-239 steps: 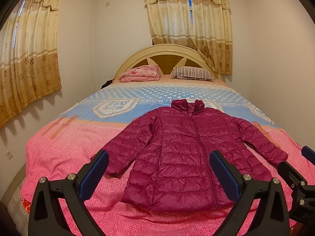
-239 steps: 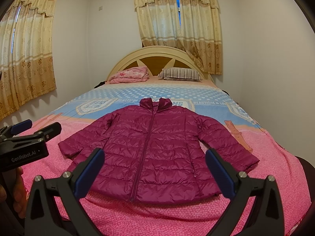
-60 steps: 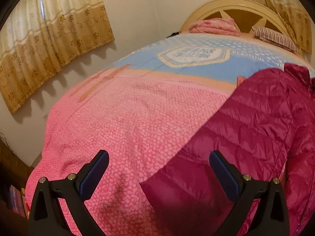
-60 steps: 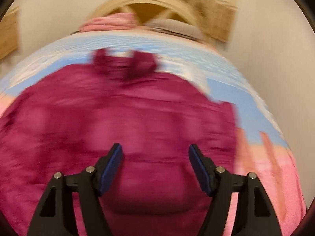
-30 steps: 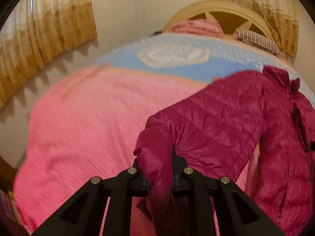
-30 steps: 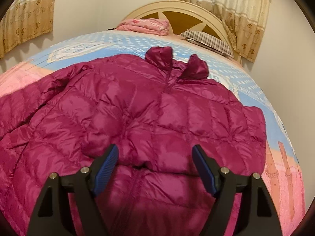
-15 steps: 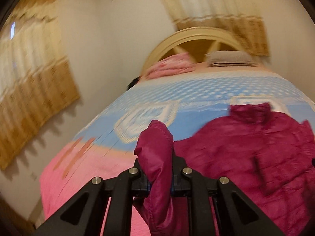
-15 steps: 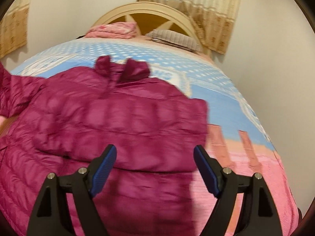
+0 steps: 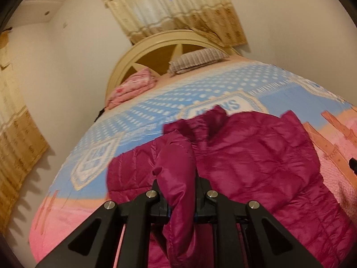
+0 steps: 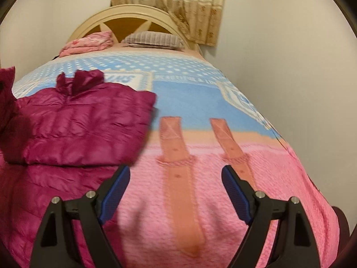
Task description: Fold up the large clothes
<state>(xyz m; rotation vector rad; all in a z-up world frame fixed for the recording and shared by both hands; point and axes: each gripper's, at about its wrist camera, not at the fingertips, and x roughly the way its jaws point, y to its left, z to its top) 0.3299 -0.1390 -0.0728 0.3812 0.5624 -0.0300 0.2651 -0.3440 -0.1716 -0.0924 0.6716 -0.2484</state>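
Observation:
A magenta quilted puffer jacket [image 9: 256,156] lies on the bed, collar toward the headboard. My left gripper [image 9: 180,203] is shut on the jacket's left sleeve [image 9: 176,174] and holds it lifted over the jacket's body. In the right wrist view the jacket [image 10: 73,125] lies at the left with its right sleeve folded across its front. My right gripper [image 10: 175,192] is open and empty, above the bare pink cover to the right of the jacket.
The bed cover [image 10: 223,178] is pink near me and blue toward the headboard [image 10: 125,20]. A striped pillow [image 10: 154,39] and a folded pink blanket [image 10: 89,43] lie at the head. White walls stand close on both sides.
My left gripper has carried the left sleeve rightward over the jacket's body. My right gripper has moved right, off the jacket to over the bare cover.

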